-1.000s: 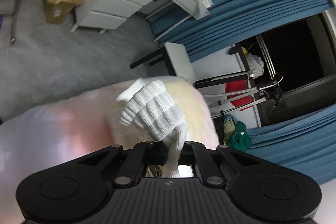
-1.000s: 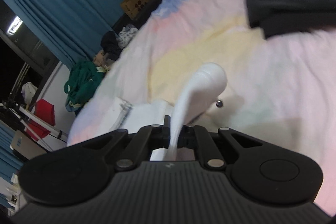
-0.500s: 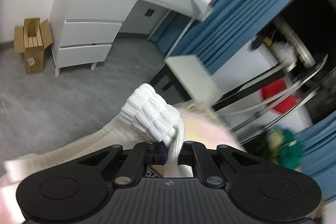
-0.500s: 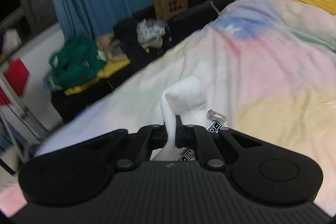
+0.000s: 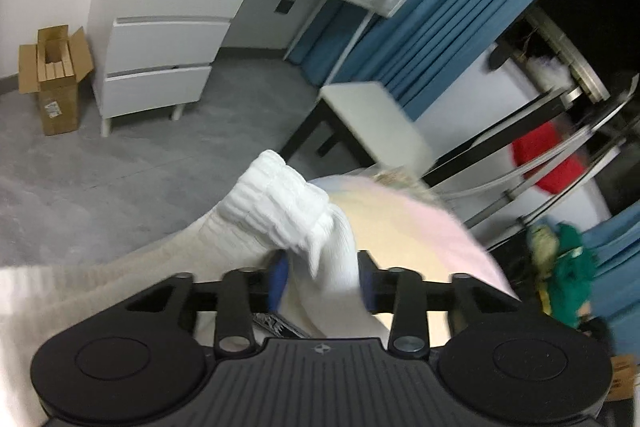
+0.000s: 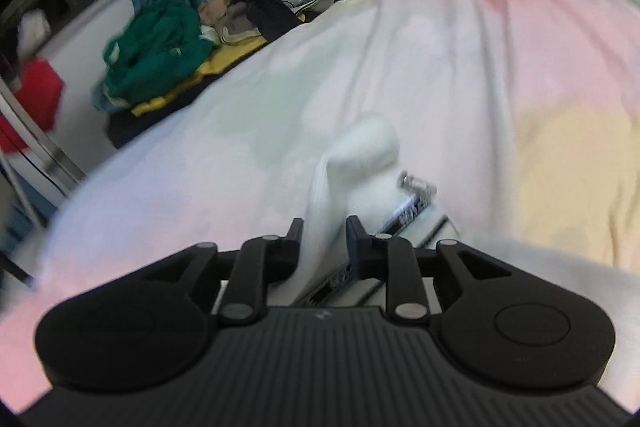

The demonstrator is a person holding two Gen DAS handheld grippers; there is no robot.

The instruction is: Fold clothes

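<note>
Since a moment ago your left tool (image 5: pixel 320 281) has spread wider around the white garment's (image 5: pixel 280 211) ribbed cuff; your right tool (image 6: pixel 322 237) loosely brackets another fold, both releasing it onto the bed (image 6: pixel 500 67).

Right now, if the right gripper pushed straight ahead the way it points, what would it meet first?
The right gripper already has a white garment bunched between its jaws, so that goes along. Beyond it, the first thing in line looks like the pastel bedspread; depth is unclear through the blur.
</note>
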